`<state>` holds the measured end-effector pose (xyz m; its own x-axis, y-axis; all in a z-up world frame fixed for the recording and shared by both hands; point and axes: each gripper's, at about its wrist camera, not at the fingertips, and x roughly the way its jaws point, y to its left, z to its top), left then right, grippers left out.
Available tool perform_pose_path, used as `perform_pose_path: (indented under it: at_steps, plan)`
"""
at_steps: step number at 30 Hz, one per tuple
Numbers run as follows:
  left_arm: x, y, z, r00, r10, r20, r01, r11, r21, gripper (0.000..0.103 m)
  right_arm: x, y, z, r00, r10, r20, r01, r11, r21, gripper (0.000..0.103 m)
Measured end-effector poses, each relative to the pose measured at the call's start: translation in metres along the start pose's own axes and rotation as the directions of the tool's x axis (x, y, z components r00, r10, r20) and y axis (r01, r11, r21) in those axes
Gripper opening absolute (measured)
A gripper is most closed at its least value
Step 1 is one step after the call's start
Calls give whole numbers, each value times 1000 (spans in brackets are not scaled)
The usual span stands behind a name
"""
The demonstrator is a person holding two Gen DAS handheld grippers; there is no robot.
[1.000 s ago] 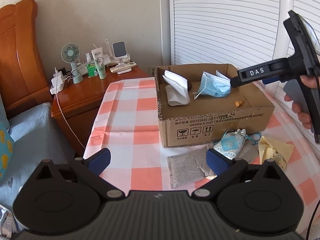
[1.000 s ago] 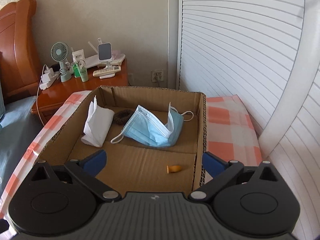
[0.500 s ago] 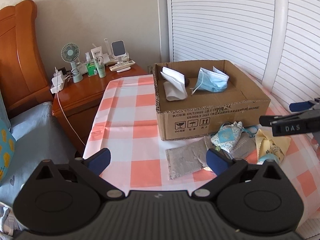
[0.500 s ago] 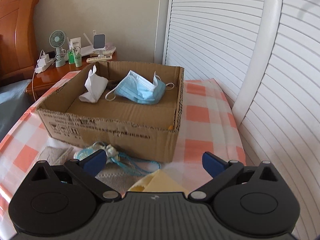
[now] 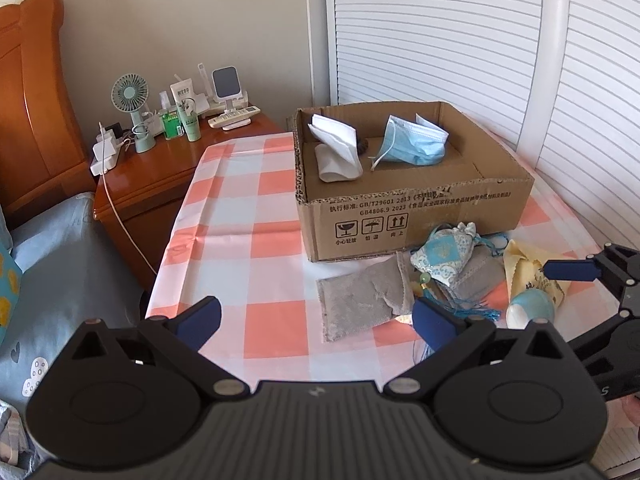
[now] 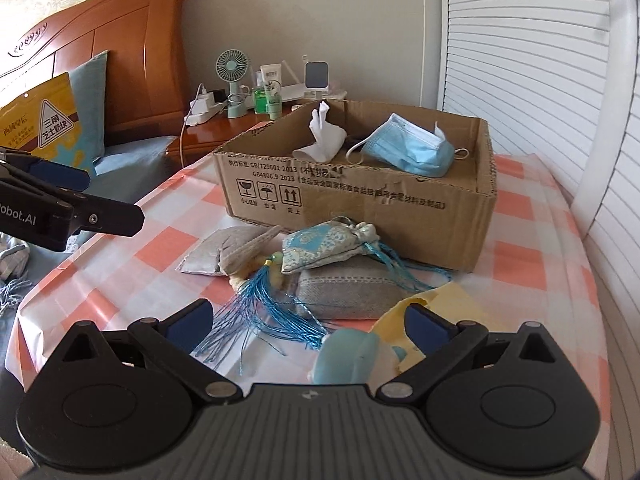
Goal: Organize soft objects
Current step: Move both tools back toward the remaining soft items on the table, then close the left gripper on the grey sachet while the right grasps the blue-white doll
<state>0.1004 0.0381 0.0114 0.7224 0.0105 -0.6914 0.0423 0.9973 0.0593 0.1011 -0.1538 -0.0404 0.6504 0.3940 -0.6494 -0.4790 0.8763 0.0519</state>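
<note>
A cardboard box on the checked table holds a blue face mask and a white tissue. In front of it lie a patterned blue sachet with a tassel, two grey pouches, a yellow cloth and a pale blue soft toy. My left gripper hangs open over the table's near edge. My right gripper is open, low over the tassel and the toy.
A wooden nightstand at the left carries a small fan, bottles and a charger. A bed with blue bedding lies left of the table. White louvred doors stand behind the box. A yellow bag rests on the bed.
My right gripper has drawn back out of the box, leaving the mask inside, and come down low over the items in front of it. My left gripper has barely moved.
</note>
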Motion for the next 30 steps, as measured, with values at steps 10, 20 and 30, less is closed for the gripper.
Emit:
perform_pose_path:
  at_steps: [10,20,30]
  plan:
    - [10,6,-1,1000,0,-22,-1,1000,-10,101,17,-11,-12,995,-8,-103,15,998,64,103]
    - [34,-2,2,998,-30,-62,31,999,16,101,9,10,-37,987,-34,-156,22,997,-77,103]
    - [79,-14,17,991,-82,-102,86,996,30,101,8,9,-42,990,-28,-137,14,995,-103,103]
